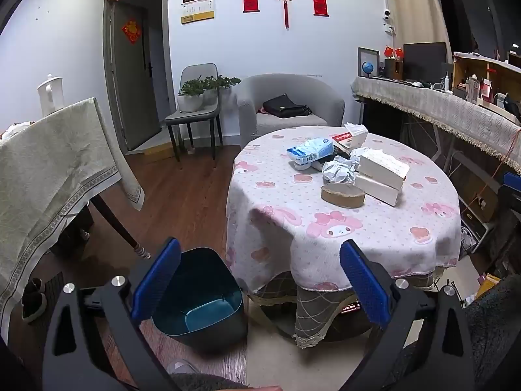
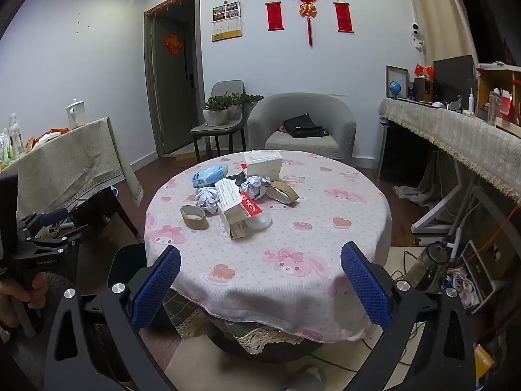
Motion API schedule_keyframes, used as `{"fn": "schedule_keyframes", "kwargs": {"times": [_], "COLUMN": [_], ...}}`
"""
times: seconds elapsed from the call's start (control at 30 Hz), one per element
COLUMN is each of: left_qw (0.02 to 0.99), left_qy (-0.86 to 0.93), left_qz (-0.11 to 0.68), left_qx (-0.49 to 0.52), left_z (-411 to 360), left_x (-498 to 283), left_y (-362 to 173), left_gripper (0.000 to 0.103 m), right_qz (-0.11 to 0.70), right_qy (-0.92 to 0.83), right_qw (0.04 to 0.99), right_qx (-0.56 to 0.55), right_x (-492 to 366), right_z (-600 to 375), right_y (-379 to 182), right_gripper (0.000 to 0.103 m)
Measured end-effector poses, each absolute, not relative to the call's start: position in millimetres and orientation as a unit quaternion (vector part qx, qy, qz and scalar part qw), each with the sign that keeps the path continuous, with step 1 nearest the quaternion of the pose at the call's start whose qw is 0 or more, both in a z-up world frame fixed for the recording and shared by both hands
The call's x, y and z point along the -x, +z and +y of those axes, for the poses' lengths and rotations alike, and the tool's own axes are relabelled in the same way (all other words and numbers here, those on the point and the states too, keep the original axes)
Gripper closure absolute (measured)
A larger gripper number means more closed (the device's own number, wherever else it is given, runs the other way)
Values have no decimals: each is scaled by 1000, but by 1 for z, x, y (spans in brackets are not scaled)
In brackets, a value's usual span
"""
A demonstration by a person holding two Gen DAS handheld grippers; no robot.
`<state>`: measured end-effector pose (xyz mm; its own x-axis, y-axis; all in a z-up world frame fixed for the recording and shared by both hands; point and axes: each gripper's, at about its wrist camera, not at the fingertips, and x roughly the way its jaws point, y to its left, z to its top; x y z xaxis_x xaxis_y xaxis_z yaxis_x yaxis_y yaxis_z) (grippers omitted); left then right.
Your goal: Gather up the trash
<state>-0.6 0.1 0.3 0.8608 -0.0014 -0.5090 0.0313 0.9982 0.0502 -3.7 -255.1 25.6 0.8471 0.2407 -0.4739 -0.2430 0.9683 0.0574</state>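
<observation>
Trash (image 2: 228, 198) is lying heaped mid-surface (image 2: 325, 244), at twelve o'clock from the right gripper (image 2: 260, 286); its jaws are gaping wide, empty. The left gripper (image 1: 260, 286), equally wide, is hovering by the bin (image 1: 208, 299) at seven o'clock, likely for drops.

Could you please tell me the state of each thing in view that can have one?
left gripper: open, empty
right gripper: open, empty
trash bin: upright on the floor, no lid, looks empty
crumpled paper: on the table, untouched
tape roll: lying flat on the tablecloth
white box: closed, stacked on another
door: open
</observation>
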Motion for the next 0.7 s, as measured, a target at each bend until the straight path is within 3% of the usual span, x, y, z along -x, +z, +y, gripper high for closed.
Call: {"fn": "schedule_keyframes", "kwargs": {"times": [0.7], "left_qw": [963], "left_qy": [-6], "left_qz": [268], "left_qx": [-31], "left_z": [1], "left_x": [-1], "left_y": [0], "left_gripper": [3], "right_qz": [243], "right_qy": [129], "right_qw": [961], "right_qx": [-14], "right_x": [4], "right_z": [-257], "right_y": [26], "right_gripper": [3]}}
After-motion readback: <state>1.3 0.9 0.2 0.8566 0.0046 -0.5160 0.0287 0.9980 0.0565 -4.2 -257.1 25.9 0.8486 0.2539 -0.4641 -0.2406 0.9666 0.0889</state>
